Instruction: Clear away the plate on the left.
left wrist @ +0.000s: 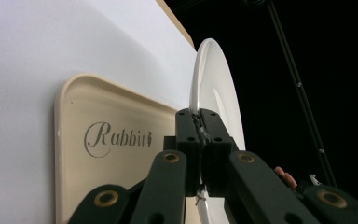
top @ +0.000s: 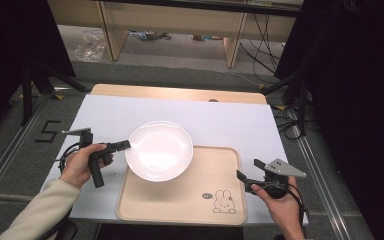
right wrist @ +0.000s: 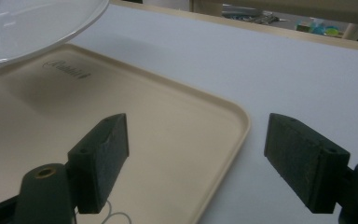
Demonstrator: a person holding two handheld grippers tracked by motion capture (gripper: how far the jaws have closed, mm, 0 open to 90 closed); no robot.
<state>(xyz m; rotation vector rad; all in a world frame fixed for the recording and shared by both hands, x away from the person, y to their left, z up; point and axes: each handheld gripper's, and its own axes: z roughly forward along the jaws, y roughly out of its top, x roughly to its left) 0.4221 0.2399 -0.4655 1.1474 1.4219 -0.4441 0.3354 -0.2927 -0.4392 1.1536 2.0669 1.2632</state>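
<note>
High view: round white plate, pinched at its rim by the left tool, should be lowered level onto the beige rabbit-printed tray; right tool is held wide open, empty.

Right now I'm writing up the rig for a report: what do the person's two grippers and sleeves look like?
Both are black handheld tools with two blocky jaws on linkage arms with brass-coloured pivots. The left gripper trails a black cable; the right gripper carries a grey three-cornered plate. The left arm wears a cream sleeve.

White plate — beige tray with rabbit drawing — white table.
</note>
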